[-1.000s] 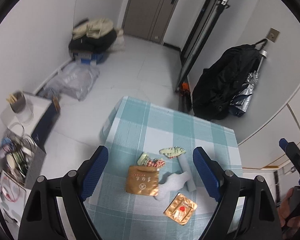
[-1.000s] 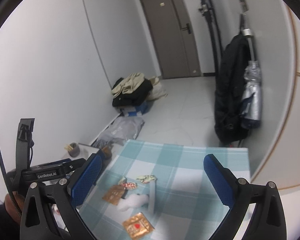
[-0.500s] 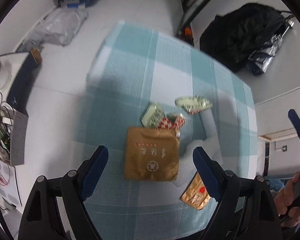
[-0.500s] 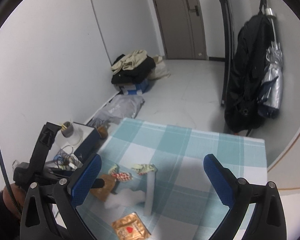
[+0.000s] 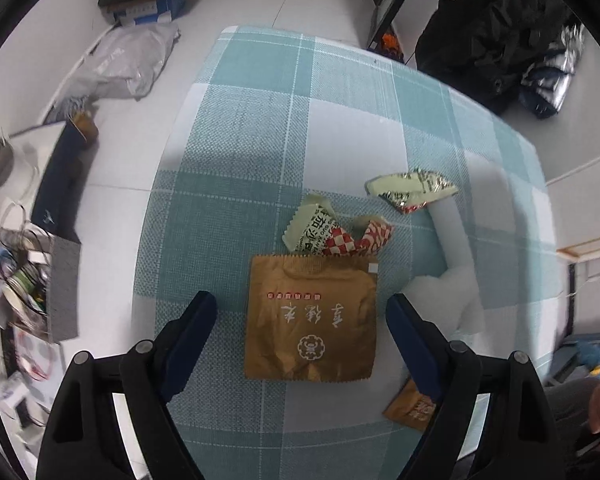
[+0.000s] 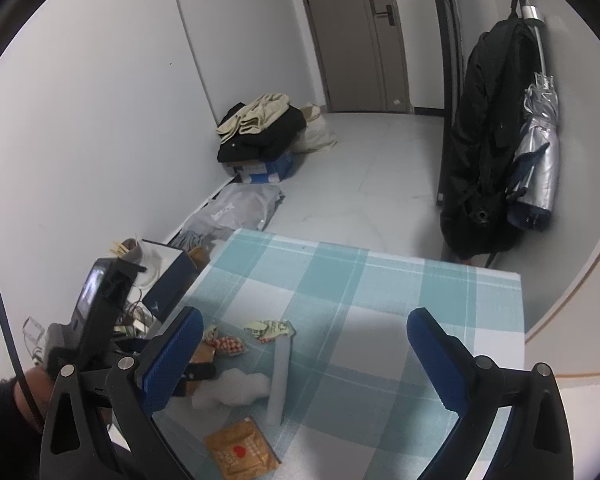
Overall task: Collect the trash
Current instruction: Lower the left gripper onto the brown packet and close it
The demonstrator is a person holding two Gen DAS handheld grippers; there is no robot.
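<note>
Step in hand: first pick, nothing collected yet. Left gripper (image 5: 300, 316) poised above brown packet (image 5: 312, 320) on table (image 5: 240, 120), jaws wide, straddling it, not touching. Other wrappers (image 5: 340, 232) just beyond packet, foam (image 5: 448, 280) beside it. Right gripper (image 6: 300, 344) wide open too, empty, well back. Next: lower left, close on packet edge; flat foil, likely to slip.

Black coat (image 6: 484, 140) hangs beside folded umbrella (image 6: 534, 156)
</note>
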